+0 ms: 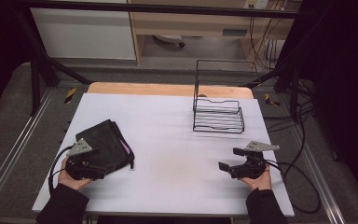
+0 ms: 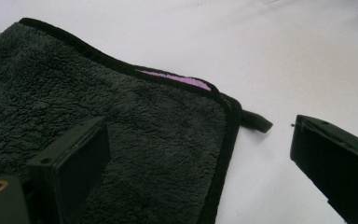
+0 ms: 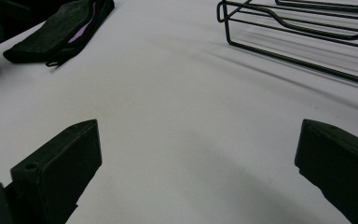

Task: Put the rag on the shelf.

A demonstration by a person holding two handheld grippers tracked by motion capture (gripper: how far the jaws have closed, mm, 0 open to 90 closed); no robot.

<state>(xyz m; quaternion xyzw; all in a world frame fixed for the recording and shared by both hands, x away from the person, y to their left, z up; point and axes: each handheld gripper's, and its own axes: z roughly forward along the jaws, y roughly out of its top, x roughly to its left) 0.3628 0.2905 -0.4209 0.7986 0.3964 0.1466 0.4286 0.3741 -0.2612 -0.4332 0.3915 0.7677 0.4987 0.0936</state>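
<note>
- A folded black towel [image 1: 105, 144] lies near the left edge of a white table [image 1: 168, 140], a strip of pink [image 2: 175, 79] peeking out along one folded edge and a short black loop [image 2: 255, 120] jutting from its corner.
- The person's left gripper [image 1: 98, 168] sits at the towel's near corner with jaws spread wide — in the left gripper view, one jaw hangs over the fleece and the other over bare table past the towel's hem, nothing pinched between them.
- The right gripper [image 1: 230, 158] rests low over the table on the right side, well apart from the towel, its jaws also wide open and holding nothing — bare white surface shows between them in the right gripper view.
- A black wire rack [image 1: 216, 114] stands toward the far right of the table, beyond the right gripper, empty of cloth.
- Both hands come in from the near edge, dark sleeves [image 1: 63, 205] at the wrists.
</note>
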